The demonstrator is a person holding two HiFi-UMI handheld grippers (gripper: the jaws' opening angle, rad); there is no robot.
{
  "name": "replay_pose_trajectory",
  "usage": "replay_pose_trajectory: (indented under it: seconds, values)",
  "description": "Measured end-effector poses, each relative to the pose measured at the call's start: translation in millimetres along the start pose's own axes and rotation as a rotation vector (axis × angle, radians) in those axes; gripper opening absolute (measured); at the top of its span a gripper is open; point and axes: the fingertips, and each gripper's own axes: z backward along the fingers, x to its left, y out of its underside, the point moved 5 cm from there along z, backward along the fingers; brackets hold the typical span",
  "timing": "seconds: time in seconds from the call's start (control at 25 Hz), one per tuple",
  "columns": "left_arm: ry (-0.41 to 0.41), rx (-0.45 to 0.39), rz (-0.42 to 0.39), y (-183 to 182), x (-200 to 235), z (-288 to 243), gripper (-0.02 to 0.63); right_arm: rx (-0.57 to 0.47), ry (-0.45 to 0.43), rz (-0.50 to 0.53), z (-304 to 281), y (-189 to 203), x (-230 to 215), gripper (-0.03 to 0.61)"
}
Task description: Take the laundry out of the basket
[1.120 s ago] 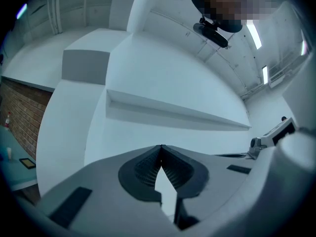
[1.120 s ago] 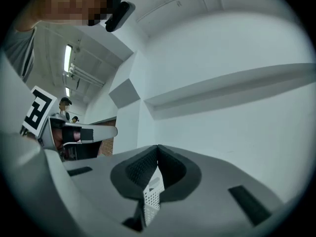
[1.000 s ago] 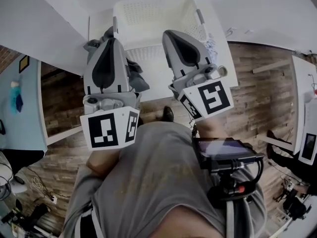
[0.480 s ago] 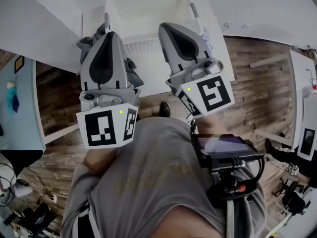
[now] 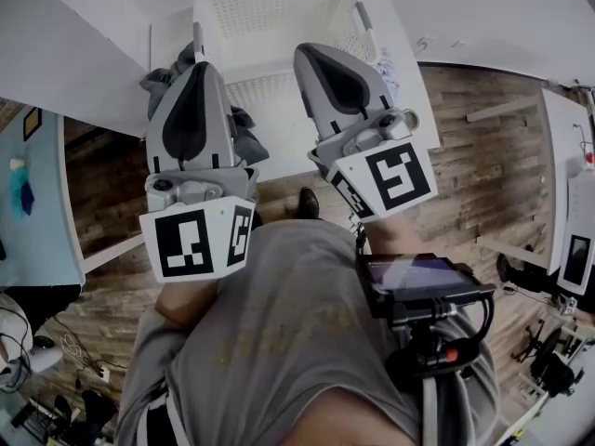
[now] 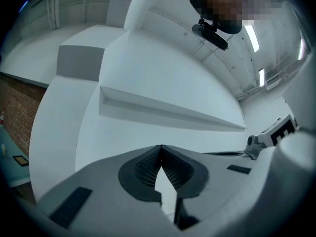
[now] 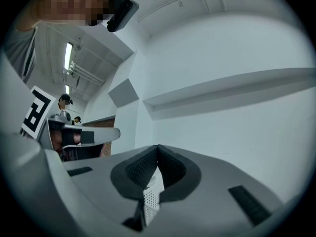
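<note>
A white mesh laundry basket stands on a white table at the top of the head view, and its visible inside looks bare. Grey laundry lies on the table left of the basket, partly hidden under my left gripper. That gripper hovers over the basket's left rim, shut with nothing between its jaws. My right gripper is held over the basket's right half, also shut and empty. Basket mesh shows below its jaws.
A small pale patterned cloth lies by the basket's right side. Wooden floor surrounds the table, with another white table at the right and a blue surface at the left. Both gripper views face a white wall with a ledge.
Both grippers stay in place and shut. Only the head view has drifted a little, so the basket and grippers sit slightly further left and higher in the picture.
</note>
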Motion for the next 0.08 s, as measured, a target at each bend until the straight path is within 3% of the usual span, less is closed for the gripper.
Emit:
replay_pose_trajectory:
  seconds: [0.08]
  values:
    - [0.003, 0.001, 0.001, 0.5, -0.3, -0.8, 0.008, 0.002, 0.003, 0.000, -0.1, 0.7, -0.8, 0.006]
